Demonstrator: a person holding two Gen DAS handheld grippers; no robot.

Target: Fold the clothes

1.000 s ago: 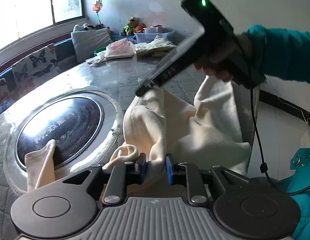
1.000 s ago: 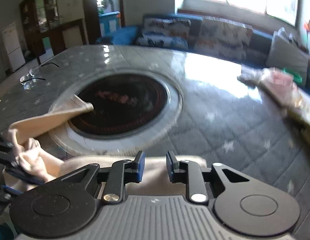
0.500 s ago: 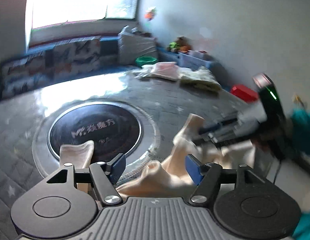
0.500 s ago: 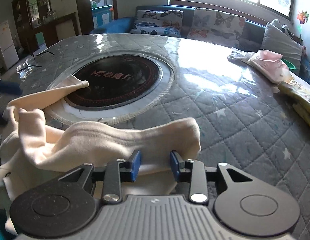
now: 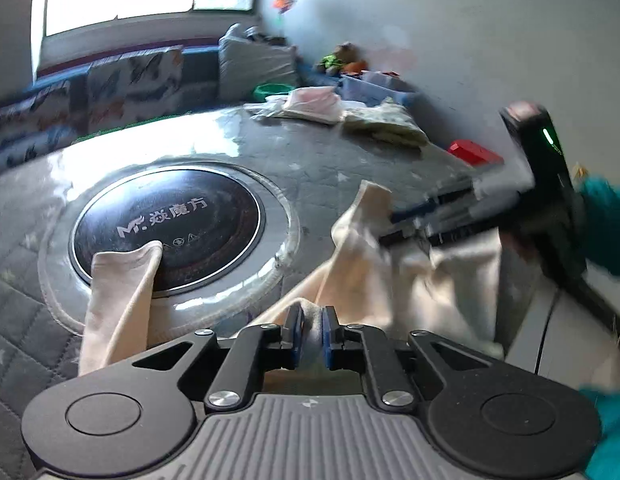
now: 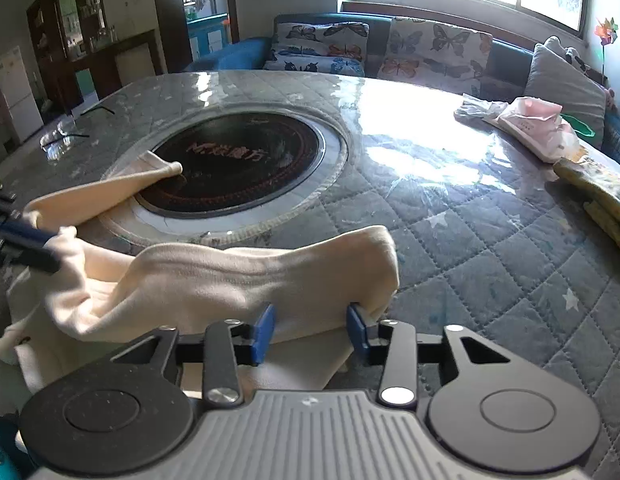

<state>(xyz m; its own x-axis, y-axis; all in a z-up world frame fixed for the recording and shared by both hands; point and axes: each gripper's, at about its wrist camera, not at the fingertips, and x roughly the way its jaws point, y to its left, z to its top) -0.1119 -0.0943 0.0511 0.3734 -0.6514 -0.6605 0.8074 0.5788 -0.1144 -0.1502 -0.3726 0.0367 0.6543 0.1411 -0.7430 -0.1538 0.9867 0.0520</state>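
Cream garment [image 6: 229, 280] soft, rumpled; left hand-held gripper [image 5: 310, 336] pinching fold.

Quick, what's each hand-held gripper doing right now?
Left hand-held gripper: closed on the cream garment.
Right hand-held gripper: open, holding nothing.

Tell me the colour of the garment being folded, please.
The garment is plain cream, with no pattern. It shows best in the right wrist view.

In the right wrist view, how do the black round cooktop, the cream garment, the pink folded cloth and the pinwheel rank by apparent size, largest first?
1-2. Cream garment and black round cooktop: similar; the garment lies nearer the camera, so unsure.
3. Pink folded cloth.
4. Pinwheel.
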